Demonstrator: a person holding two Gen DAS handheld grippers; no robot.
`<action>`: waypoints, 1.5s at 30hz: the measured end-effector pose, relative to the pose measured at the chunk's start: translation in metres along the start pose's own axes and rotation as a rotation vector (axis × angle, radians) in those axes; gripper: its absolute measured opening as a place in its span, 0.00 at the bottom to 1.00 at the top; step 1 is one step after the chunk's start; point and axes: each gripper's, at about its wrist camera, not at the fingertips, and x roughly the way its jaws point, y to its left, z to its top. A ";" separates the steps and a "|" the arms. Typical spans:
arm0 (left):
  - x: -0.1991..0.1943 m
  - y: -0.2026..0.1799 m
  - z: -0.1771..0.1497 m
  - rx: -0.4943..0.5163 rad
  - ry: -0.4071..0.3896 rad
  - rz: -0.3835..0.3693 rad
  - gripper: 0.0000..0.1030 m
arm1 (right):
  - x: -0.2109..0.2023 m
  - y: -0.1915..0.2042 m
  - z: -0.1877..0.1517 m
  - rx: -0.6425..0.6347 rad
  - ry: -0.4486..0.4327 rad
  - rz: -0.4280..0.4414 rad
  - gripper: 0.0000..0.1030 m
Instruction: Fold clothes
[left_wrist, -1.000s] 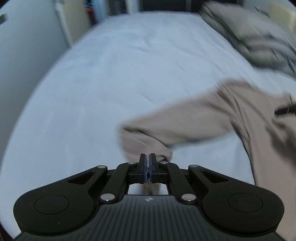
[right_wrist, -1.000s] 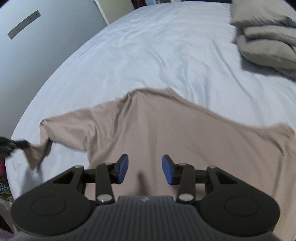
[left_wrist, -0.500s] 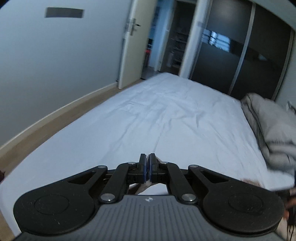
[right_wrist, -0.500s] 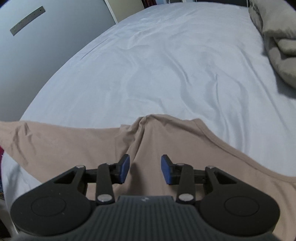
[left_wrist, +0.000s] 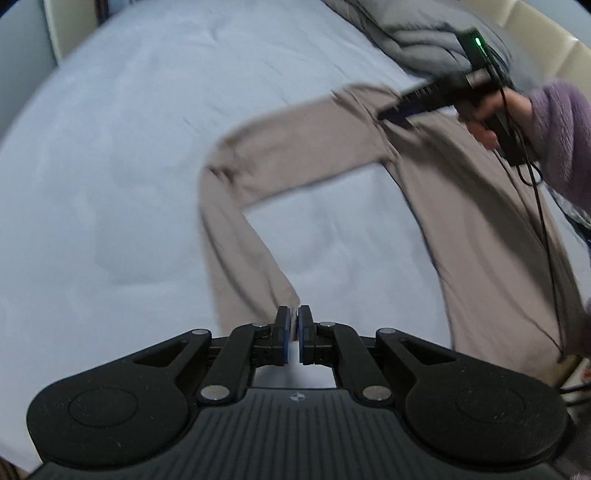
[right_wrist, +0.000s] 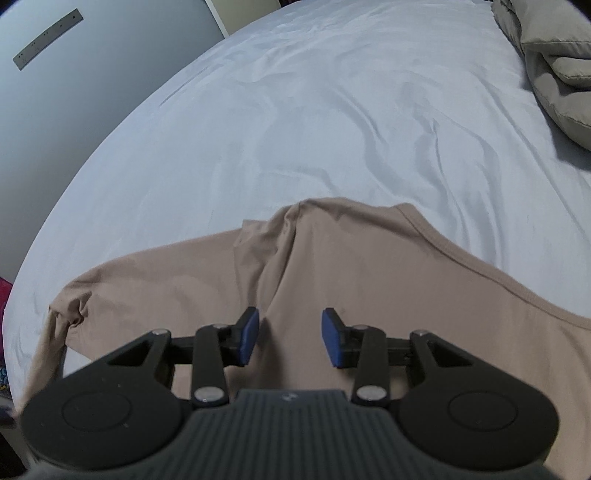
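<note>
The beige long-sleeved shirt (left_wrist: 461, 206) lies flat on the bed (left_wrist: 110, 166), body running near to far. The left gripper (left_wrist: 291, 334) pinches its sleeve cuff (left_wrist: 280, 299); the right gripper (right_wrist: 290, 341) hovers wide open, empty, over the shoulder.

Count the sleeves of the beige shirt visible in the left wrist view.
1: the long sleeve bends across the bed sheet, cuff at the left gripper. The other sleeve may lie out of frame.

Looks like somebody's bedroom at home: a big bed with a pale blue sheet (right_wrist: 332, 110), grey pillows (right_wrist: 554, 74) piled at one end, plain wall (right_wrist: 92, 74) right beside it.
</note>
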 end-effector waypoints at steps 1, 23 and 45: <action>0.002 -0.002 0.001 0.020 0.011 -0.019 0.09 | -0.001 0.001 -0.001 -0.004 0.001 -0.002 0.40; 0.022 0.070 0.014 -0.309 -0.137 0.162 0.00 | -0.006 0.011 0.011 -0.065 -0.030 -0.023 0.21; -0.167 -0.025 0.066 -0.123 -0.589 -0.004 0.00 | 0.000 0.002 0.022 0.015 -0.006 0.000 0.16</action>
